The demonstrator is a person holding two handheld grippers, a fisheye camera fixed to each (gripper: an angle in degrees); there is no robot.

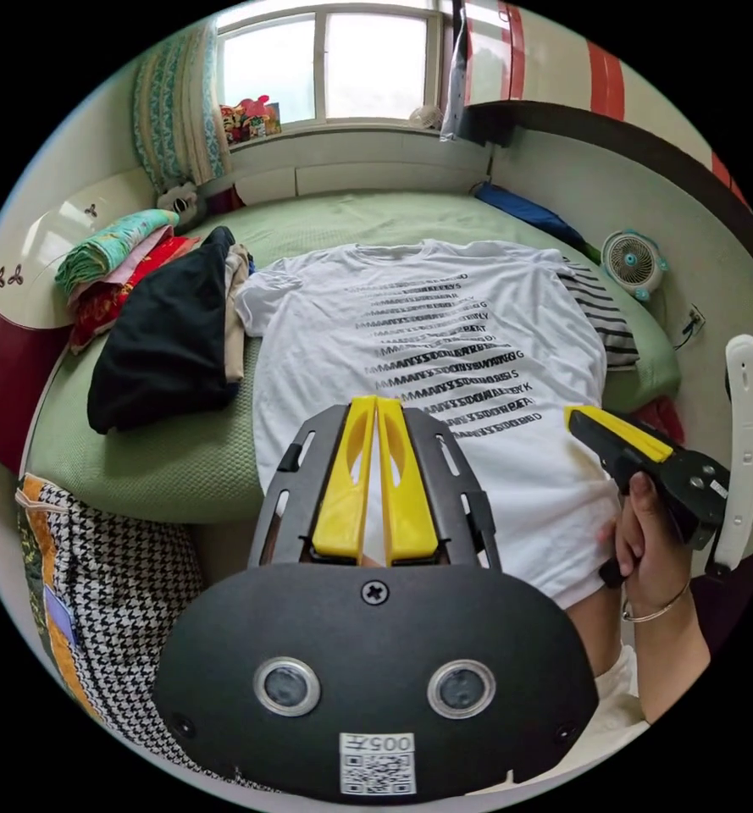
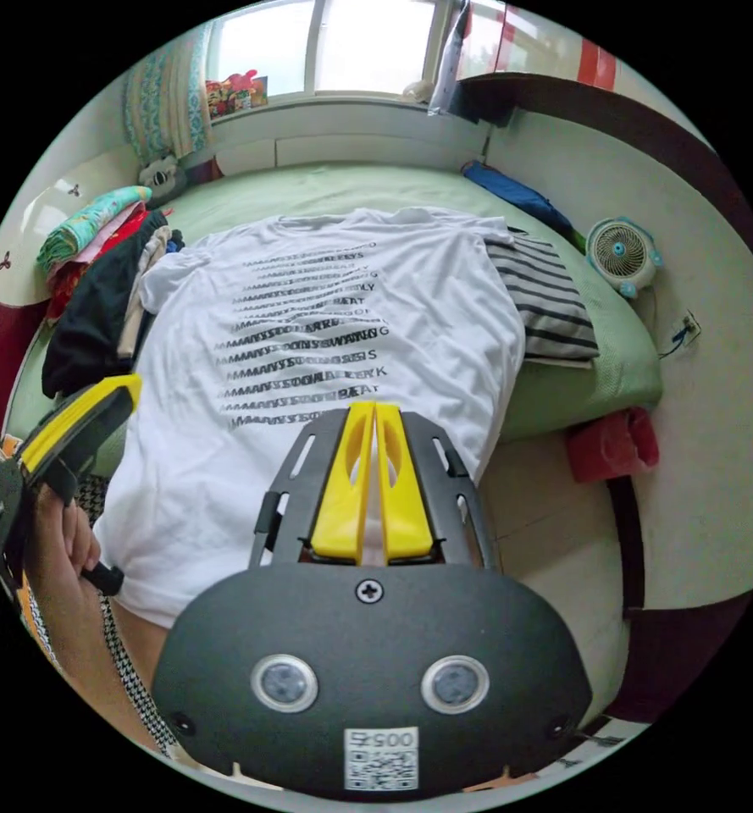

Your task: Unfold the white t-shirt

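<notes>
The white t-shirt (image 1: pixel 478 381) is spread flat, print up, on the green bed (image 1: pixel 173 457), its hem hung over the near edge, while the left gripper (image 1: pixel 378 405) and right gripper (image 2: pixel 374 411) are held above it, jaws pressed together on nothing.

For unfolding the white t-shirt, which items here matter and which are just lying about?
Job:
white t-shirt
left tongs
right tongs

Lying about:
black garment
striped garment
small fan
folded colourful fabrics
red item on floor
</notes>
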